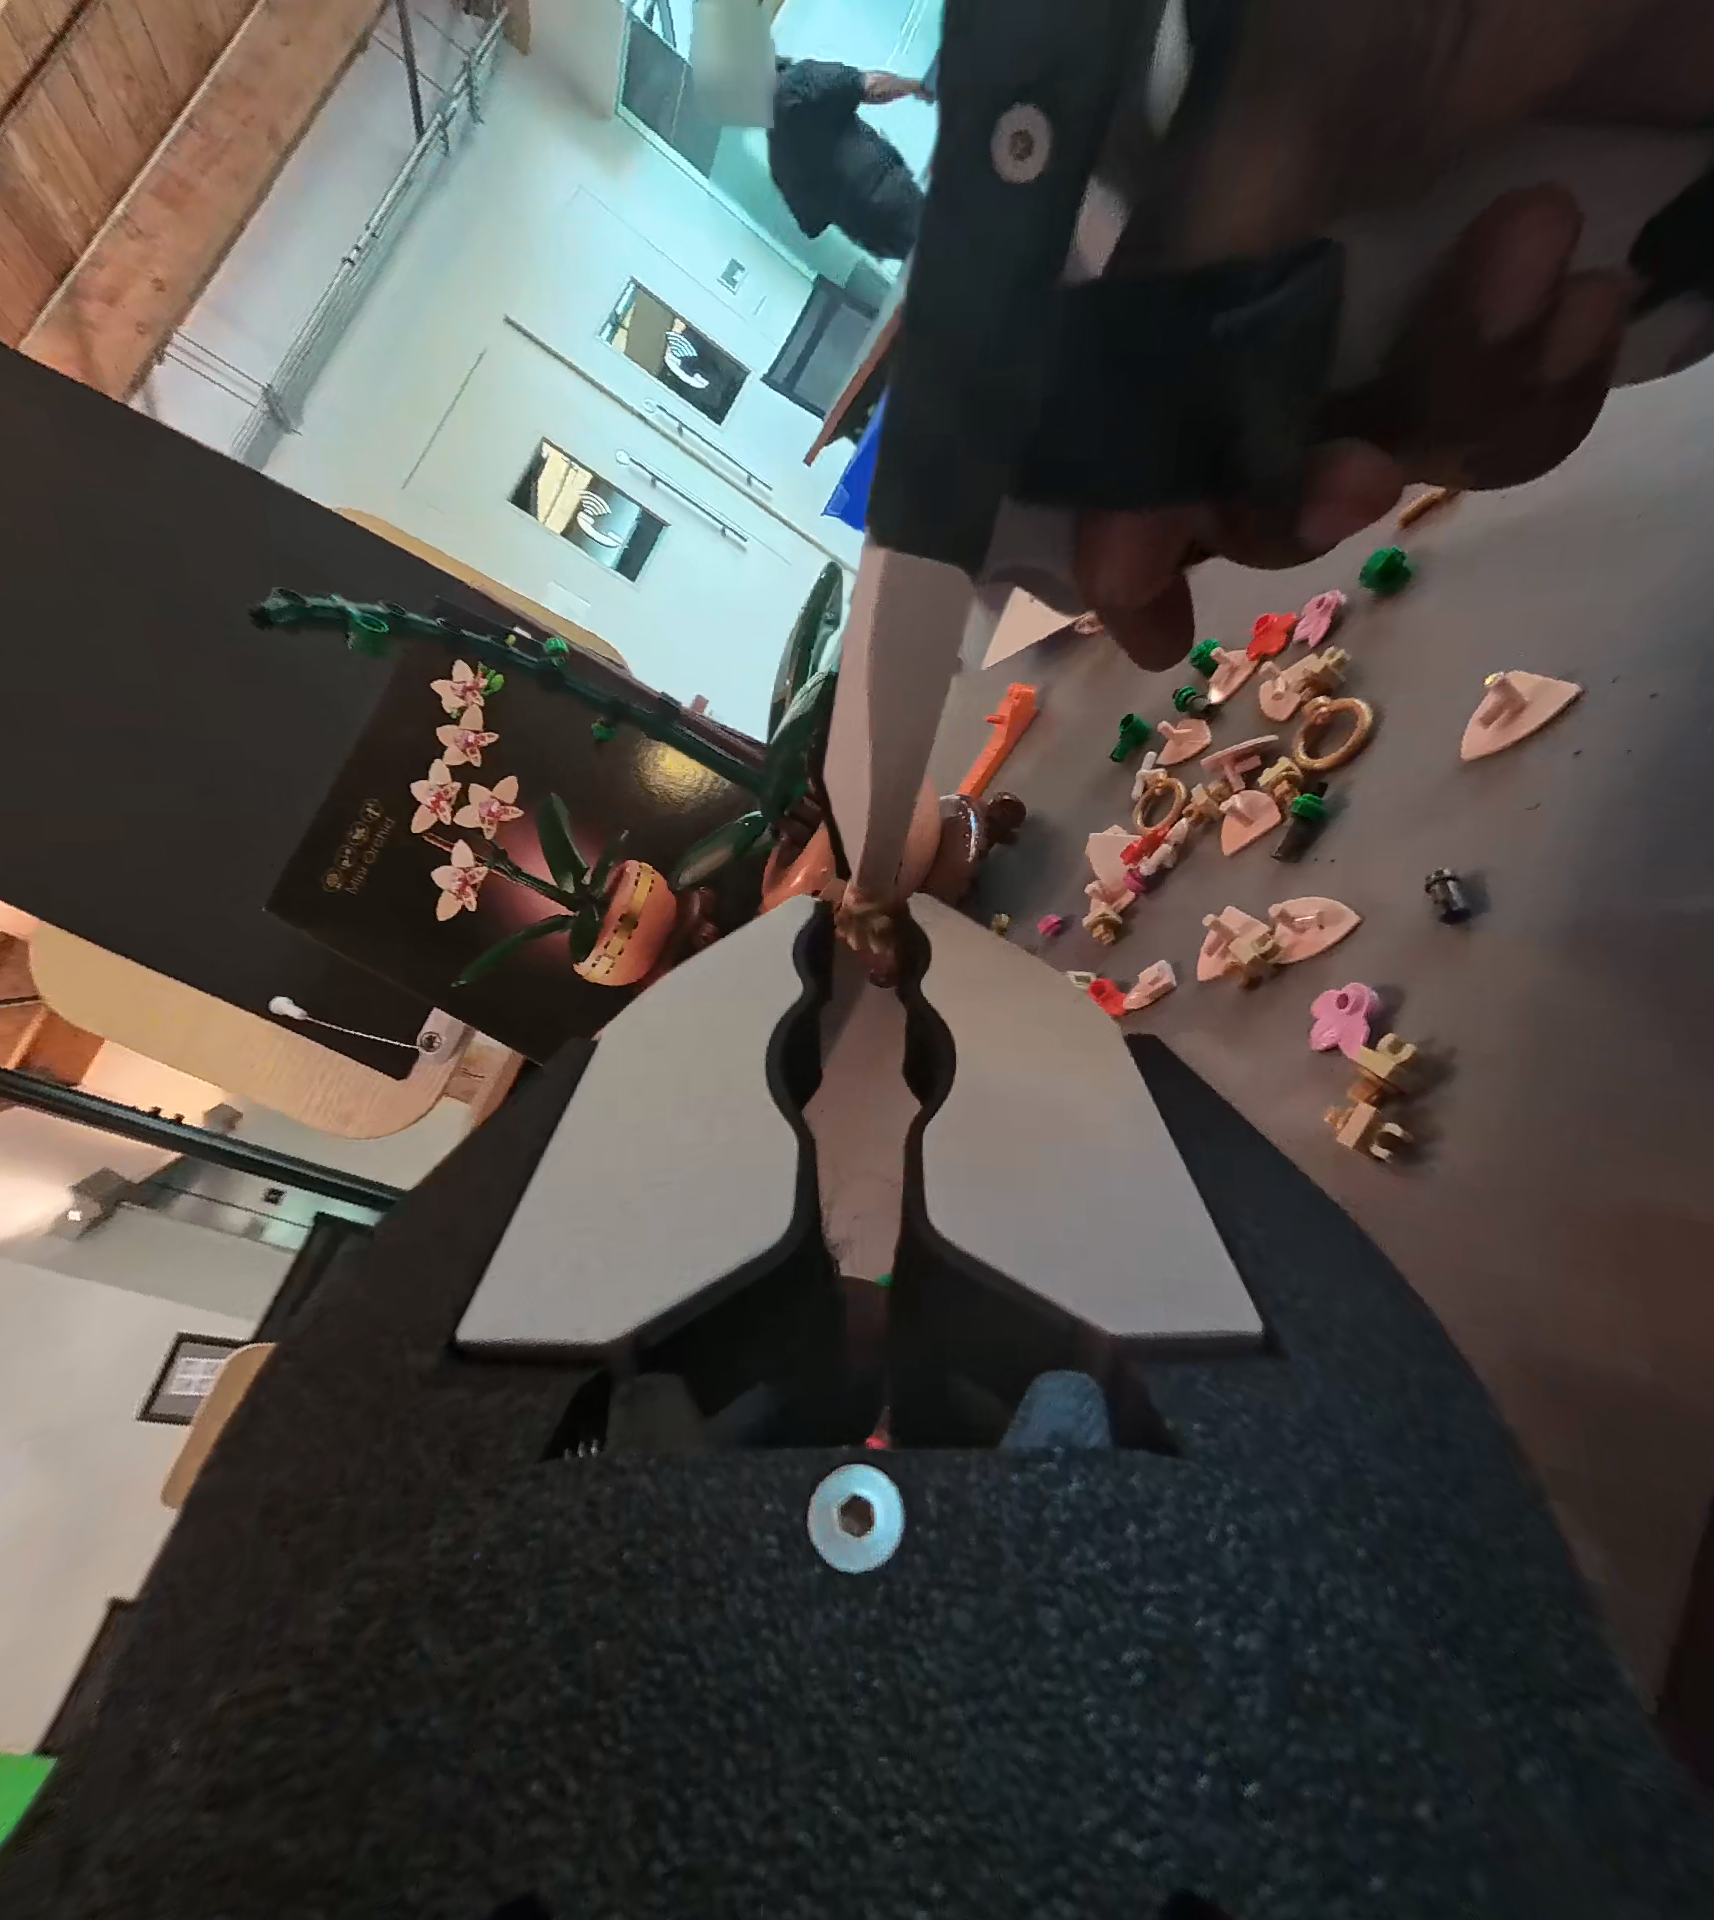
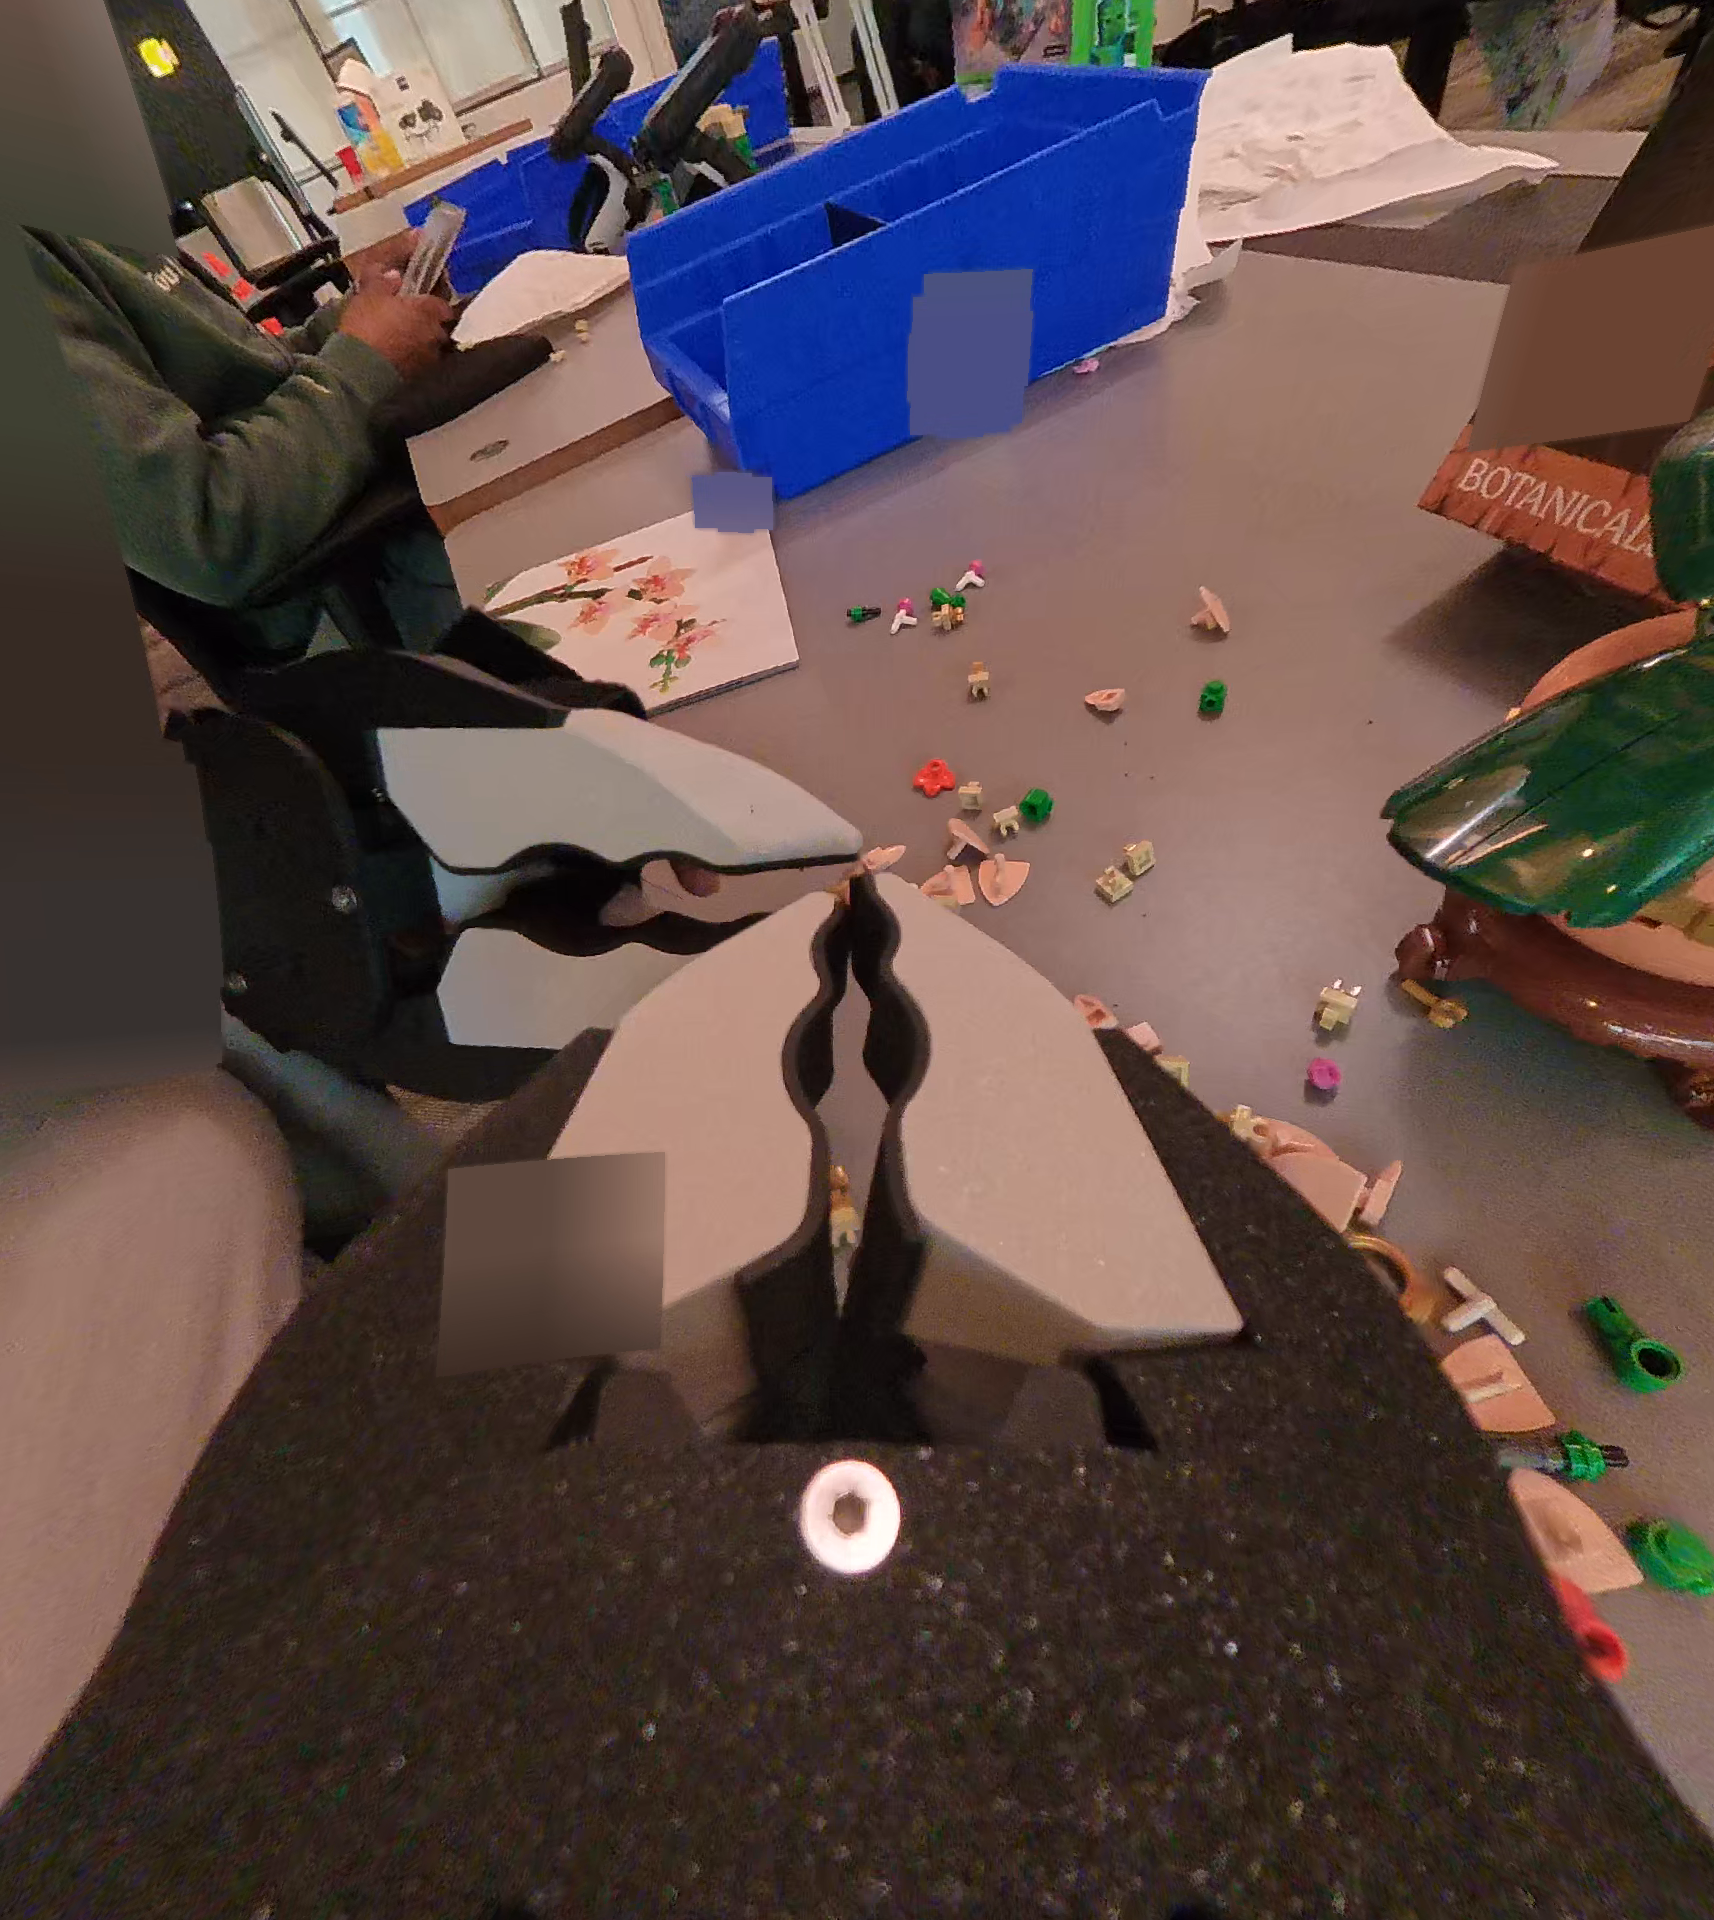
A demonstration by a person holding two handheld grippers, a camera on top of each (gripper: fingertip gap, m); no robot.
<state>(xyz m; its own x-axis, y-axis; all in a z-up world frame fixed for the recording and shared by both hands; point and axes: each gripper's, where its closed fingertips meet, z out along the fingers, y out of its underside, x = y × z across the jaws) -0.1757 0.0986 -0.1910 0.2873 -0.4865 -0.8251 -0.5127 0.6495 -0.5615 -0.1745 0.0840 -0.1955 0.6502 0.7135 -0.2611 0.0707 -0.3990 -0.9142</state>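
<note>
My left gripper (image 1: 868, 914) is shut on a small tan-and-pink flower piece (image 1: 872, 927) held at its fingertips above the grey table (image 1: 1455, 1195). My right gripper (image 2: 858, 894) is nearly closed, and its tips pinch a small tan piece (image 2: 842, 891) against the left gripper's piece. The two grippers meet tip to tip. In the right wrist view the left gripper (image 2: 858, 858) comes in from the left with a pink petal (image 2: 884, 858) sticking out of its tips. In the left wrist view the right gripper (image 1: 879, 883) comes down from above, with a hand behind it.
Loose pink, tan, green and red pieces (image 1: 1248, 790) lie scattered on the table. A brick orchid with a brown-based pot (image 2: 1559, 1029) and green leaves (image 2: 1611, 790) stands at the right. A blue bin (image 2: 936, 260), a flower booklet (image 2: 655, 603), a dark box (image 1: 479, 831) and a seated person (image 2: 240, 436) are nearby.
</note>
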